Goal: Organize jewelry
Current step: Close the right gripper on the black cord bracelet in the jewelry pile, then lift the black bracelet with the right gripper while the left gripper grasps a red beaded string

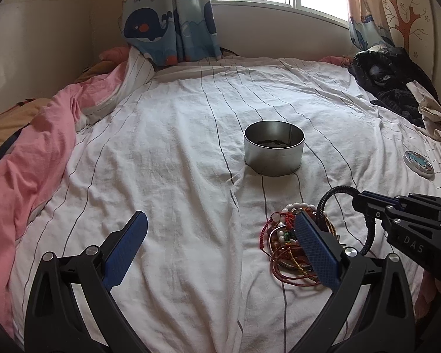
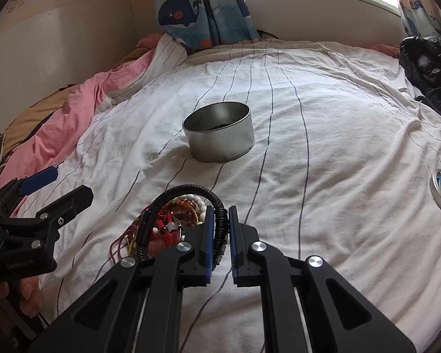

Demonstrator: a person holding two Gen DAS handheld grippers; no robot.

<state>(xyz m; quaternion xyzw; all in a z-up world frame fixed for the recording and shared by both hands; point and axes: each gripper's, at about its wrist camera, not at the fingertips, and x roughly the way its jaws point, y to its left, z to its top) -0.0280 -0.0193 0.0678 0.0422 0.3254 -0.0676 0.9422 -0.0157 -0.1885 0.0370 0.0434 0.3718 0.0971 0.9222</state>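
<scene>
holding dark bits, open tin (image 2: 219, 132); right tool (image 2: 220, 226) clenched on black bracelet (image 2: 191, 189), left tool (image 1: 220, 247) released.

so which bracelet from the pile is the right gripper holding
The black braided bracelet, pinched in the right gripper; the beaded and red-cord ones lie loose on the sheet.
</scene>
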